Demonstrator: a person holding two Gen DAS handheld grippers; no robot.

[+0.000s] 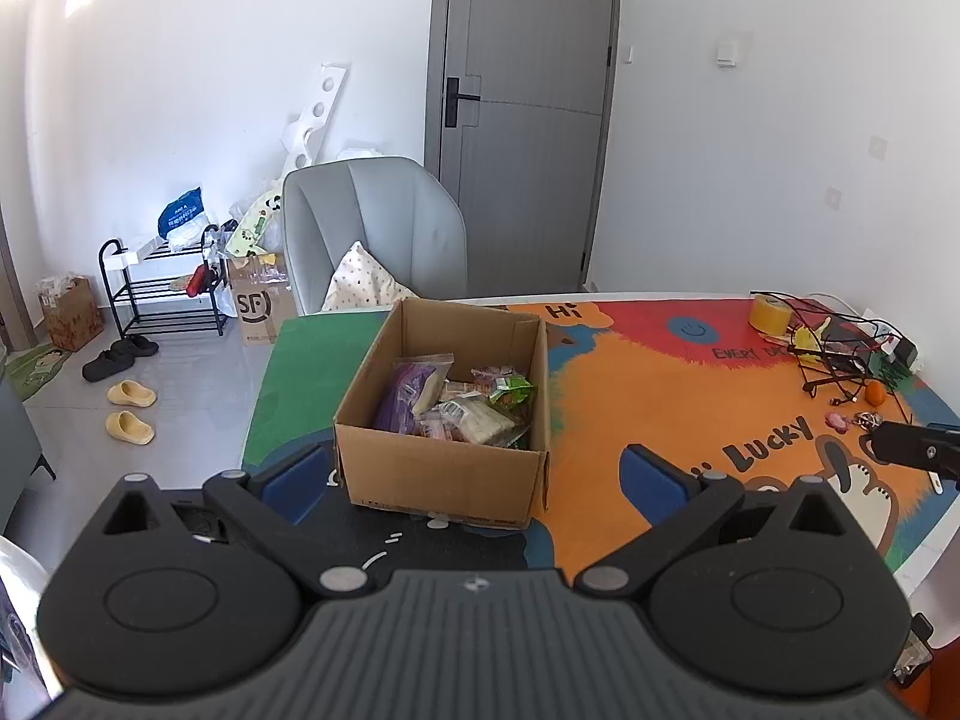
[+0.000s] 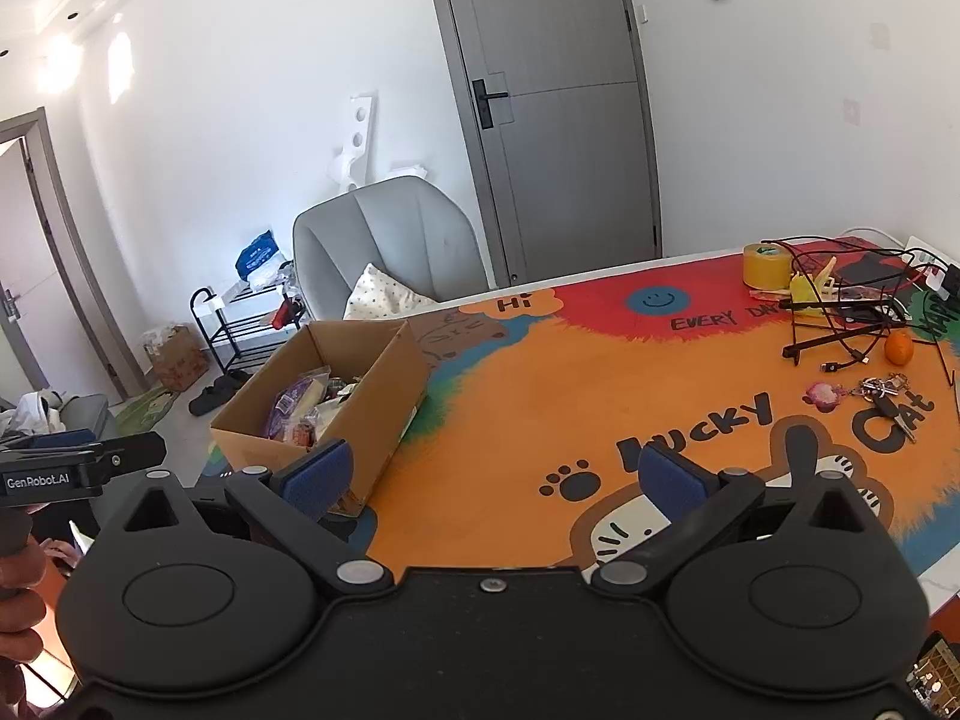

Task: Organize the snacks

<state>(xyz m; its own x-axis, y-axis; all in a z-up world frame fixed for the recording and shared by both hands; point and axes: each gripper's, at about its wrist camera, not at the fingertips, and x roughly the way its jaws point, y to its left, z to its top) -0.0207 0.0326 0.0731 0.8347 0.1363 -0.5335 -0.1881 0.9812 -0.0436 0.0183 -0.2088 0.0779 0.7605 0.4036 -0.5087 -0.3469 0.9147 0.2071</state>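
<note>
An open cardboard box (image 1: 444,468) stands on the colourful table mat (image 1: 660,408) near the table's left edge. Inside lie several snack packets, among them a purple bag (image 1: 399,399) and a green packet (image 1: 510,391). My left gripper (image 1: 474,477) hovers just in front of the box, open, its blue pads straddling the near wall with nothing held. In the right wrist view the box (image 2: 372,384) sits to the left. My right gripper (image 2: 495,477) is open and empty above the mat, its left pad near the box's corner.
A yellow tape roll (image 2: 767,265), black cables and a wire stand (image 2: 840,324), an orange fruit (image 2: 898,348) and keys (image 2: 882,390) crowd the table's far right. A grey chair (image 1: 372,228) stands behind the box. A shoe rack (image 1: 162,288) and slippers are on the floor.
</note>
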